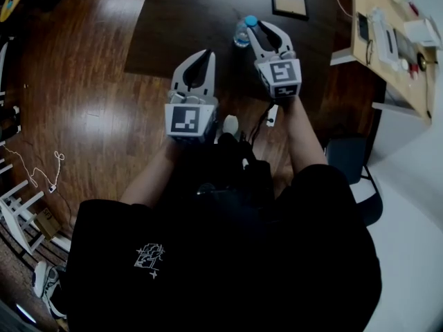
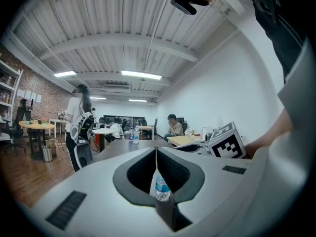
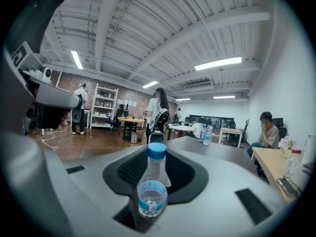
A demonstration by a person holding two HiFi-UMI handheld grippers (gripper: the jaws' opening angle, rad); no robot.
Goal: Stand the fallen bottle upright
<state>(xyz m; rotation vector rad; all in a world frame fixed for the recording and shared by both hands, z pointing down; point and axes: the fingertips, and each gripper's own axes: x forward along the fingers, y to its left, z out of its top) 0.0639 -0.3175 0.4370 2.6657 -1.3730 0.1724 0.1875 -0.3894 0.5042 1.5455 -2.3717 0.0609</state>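
Note:
A clear water bottle (image 1: 241, 36) with a blue cap stands upright at the near edge of the dark table (image 1: 187, 19). My right gripper (image 1: 258, 26) reaches over that edge, and its jaws close round the bottle's body. In the right gripper view the bottle (image 3: 151, 194) fills the gap between the jaws, cap up, with the label at pad height. My left gripper (image 1: 205, 53) hangs short of the table, to the left of the bottle, with its tips together and nothing in them. In the left gripper view the bottle (image 2: 162, 185) shows small, low between the jaws.
A framed tablet (image 1: 289, 4) lies further back on the table. A beige desk (image 1: 377, 54) with clutter stands at the right, a blue chair (image 1: 346, 159) below it. People (image 3: 159, 113) stand and sit beyond, with two bottles (image 3: 206, 134) on a far table. Wooden floor (image 1: 83, 95) spreads left.

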